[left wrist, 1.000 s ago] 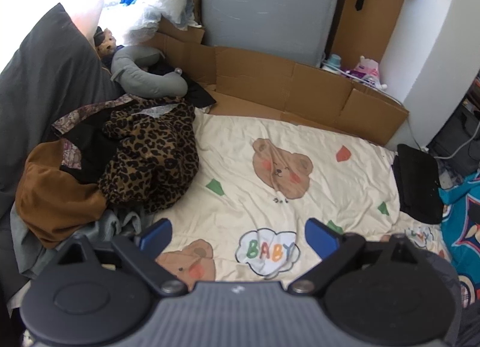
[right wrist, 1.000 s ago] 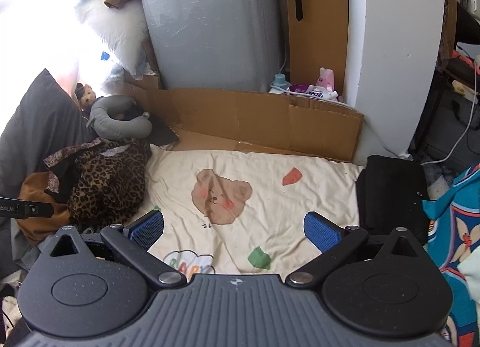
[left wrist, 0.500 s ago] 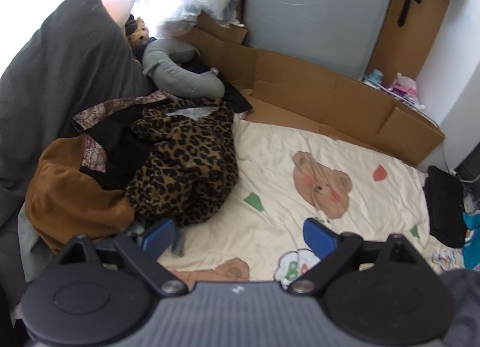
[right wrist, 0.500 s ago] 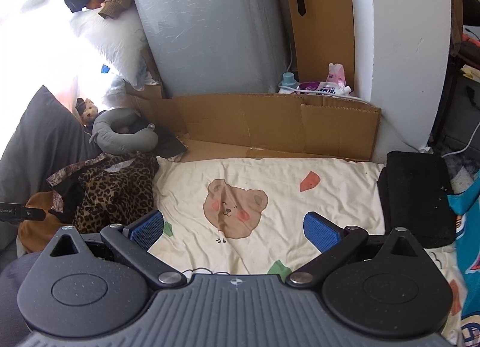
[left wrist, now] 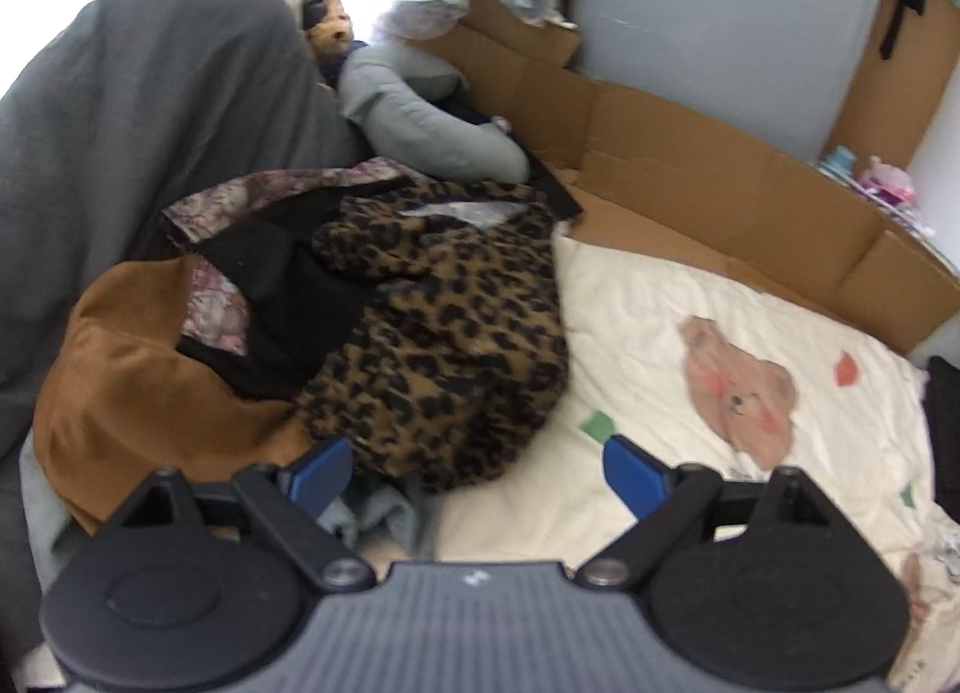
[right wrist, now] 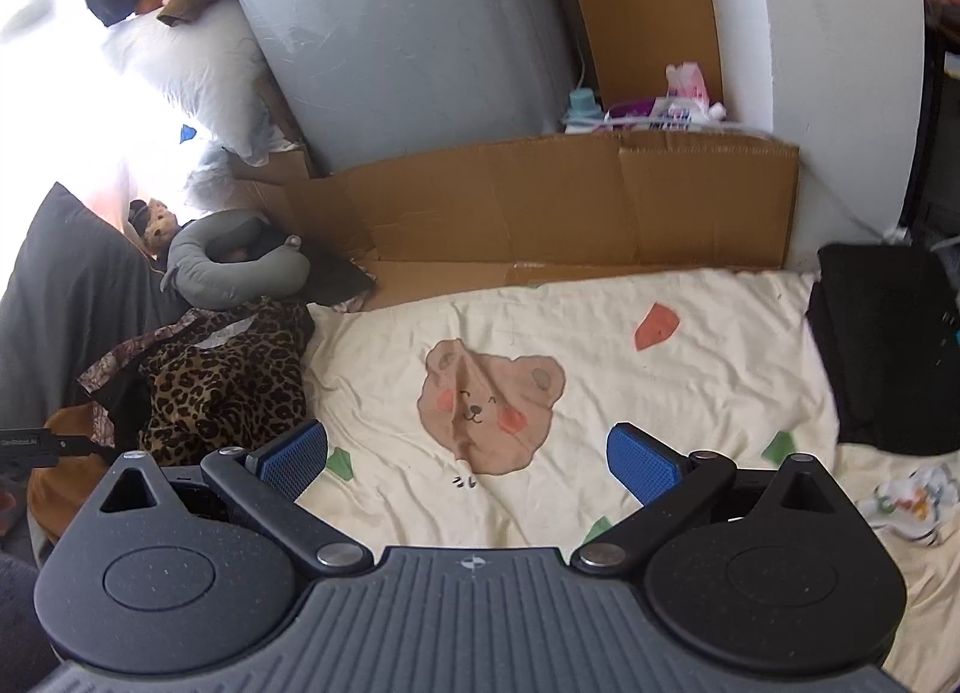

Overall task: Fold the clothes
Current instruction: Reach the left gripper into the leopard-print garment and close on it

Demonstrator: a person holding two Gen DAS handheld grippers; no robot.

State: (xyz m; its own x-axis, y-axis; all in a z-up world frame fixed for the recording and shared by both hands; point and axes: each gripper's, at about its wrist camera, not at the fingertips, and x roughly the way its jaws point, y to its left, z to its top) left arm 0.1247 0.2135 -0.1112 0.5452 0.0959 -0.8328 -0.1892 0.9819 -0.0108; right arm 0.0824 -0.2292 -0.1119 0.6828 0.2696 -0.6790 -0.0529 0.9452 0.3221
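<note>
A heap of clothes lies at the left of the bed: a leopard-print garment [left wrist: 456, 327] on top, a black one [left wrist: 288, 279] and a brown one [left wrist: 126, 381] beside it, grey cloth [left wrist: 372, 513] underneath. My left gripper [left wrist: 477, 474] hangs open just in front of the leopard garment, nothing between its fingers. The right wrist view shows the same leopard garment [right wrist: 234, 381] at the left. My right gripper [right wrist: 468, 462] stands open above the cream bear-print sheet [right wrist: 600, 345], holding nothing. A folded black garment [right wrist: 882, 345] lies at the right edge.
Cardboard sheets [right wrist: 570, 201] line the far side of the bed. A grey neck pillow [left wrist: 420, 123] and a dark grey pillow [left wrist: 138, 123] sit behind the heap. A grey wrapped panel [right wrist: 396, 33] leans on the wall. The tip of another tool [right wrist: 36, 444] pokes in at the left.
The left gripper has swung left and moved closer to the clothes heap, which now fills its view. The right gripper has risen and tilted slightly. Both stayed open.
</note>
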